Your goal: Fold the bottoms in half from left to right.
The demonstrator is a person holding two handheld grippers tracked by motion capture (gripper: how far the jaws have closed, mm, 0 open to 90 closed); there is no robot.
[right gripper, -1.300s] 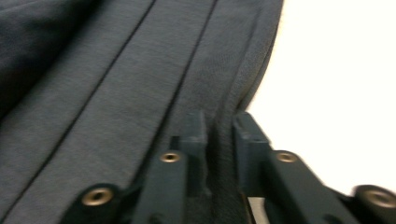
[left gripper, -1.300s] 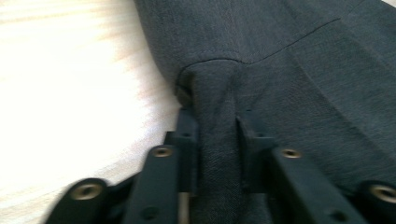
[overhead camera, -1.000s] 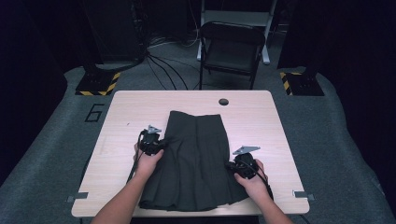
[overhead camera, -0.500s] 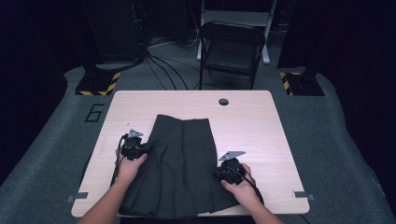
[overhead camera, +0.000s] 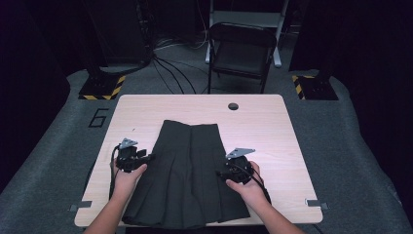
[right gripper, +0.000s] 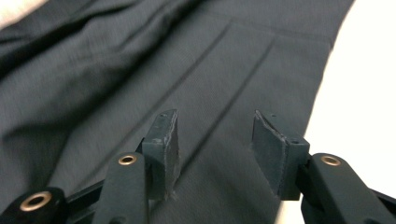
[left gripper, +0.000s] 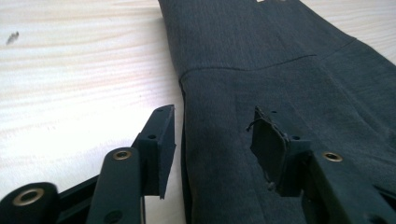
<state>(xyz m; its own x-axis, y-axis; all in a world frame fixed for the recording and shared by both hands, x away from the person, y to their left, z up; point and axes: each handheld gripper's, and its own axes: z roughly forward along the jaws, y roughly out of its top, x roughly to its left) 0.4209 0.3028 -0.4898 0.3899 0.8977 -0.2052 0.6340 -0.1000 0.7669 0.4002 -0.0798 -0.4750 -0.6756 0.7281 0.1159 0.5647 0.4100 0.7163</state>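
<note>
A dark pleated skirt [overhead camera: 187, 173] lies flat on the pale wooden table [overhead camera: 272, 124], waistband toward the far side, hem at the near edge. My left gripper [overhead camera: 145, 157] is at the skirt's left edge, open, its jaws straddling that edge of the skirt [left gripper: 261, 79] with one over wood and one over cloth. My right gripper [overhead camera: 221, 173] hovers over the skirt's right side, open, with pleated cloth [right gripper: 140, 79] beneath its jaws and nothing between them.
A round hole [overhead camera: 233, 106] is in the table near its far edge. A black folding chair [overhead camera: 241, 51] stands behind the table, with cables on the floor. Bare wood lies left and right of the skirt.
The skirt has been drawn toward the near edge and now lies smoother. Both grippers have let go and stand open at its sides, and both hands have shifted slightly.
</note>
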